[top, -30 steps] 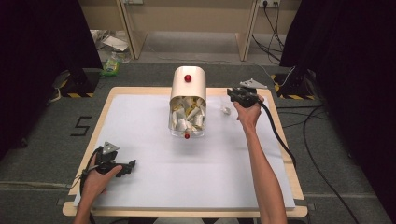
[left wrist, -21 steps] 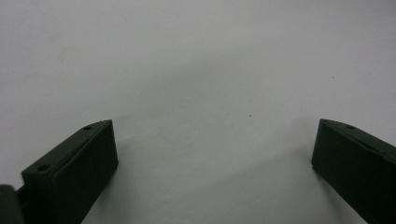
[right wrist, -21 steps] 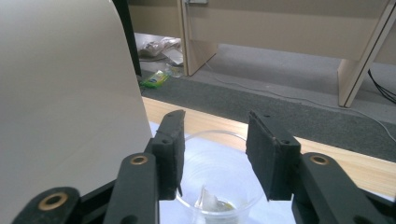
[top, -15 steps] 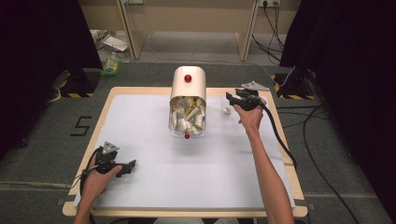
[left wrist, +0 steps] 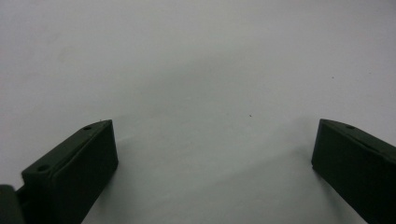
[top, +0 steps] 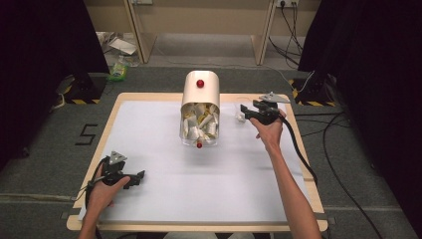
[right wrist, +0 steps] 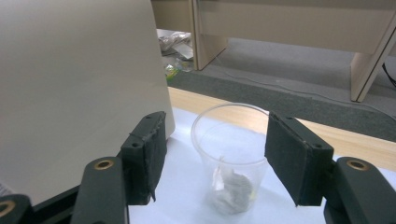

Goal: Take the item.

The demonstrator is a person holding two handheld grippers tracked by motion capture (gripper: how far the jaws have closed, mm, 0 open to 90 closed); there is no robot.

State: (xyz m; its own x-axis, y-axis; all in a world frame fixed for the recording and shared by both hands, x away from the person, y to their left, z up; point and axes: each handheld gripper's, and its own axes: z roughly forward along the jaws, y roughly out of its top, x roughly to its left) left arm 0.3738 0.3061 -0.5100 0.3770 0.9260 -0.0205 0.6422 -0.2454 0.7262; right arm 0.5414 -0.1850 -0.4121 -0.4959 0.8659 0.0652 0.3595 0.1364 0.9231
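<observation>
Your right gripper point(right wrist: 215, 163) is level with a clear plastic cup point(right wrist: 230, 156) that stands upright on the white counter point(top: 149, 124), just beside the cream round-topped dispenser point(top: 200, 107). In the right gripper view the cup sits between your two black fingers point(right wrist: 147, 154), its rim apart from both pads; a gap shows on each side, slightly wider on the left. The fingers have just been opening and now stand spread, pressing on nothing. A grey tea bag point(right wrist: 231, 189) lies at the bottom of the cup. In the high view the same cup point(top: 239, 117) appears just ahead of the right gripper point(top: 247, 110), to the right of the dispenser, whose clear front shows white sachets point(top: 201, 124) and a red knob point(top: 199, 145).

Your left gripper point(top: 139, 177) rests near the near left corner of the counter, well apart from the cup. In the left gripper view its fingers point(left wrist: 79, 168) stand wide apart over bare white surface, with nothing between them.
</observation>
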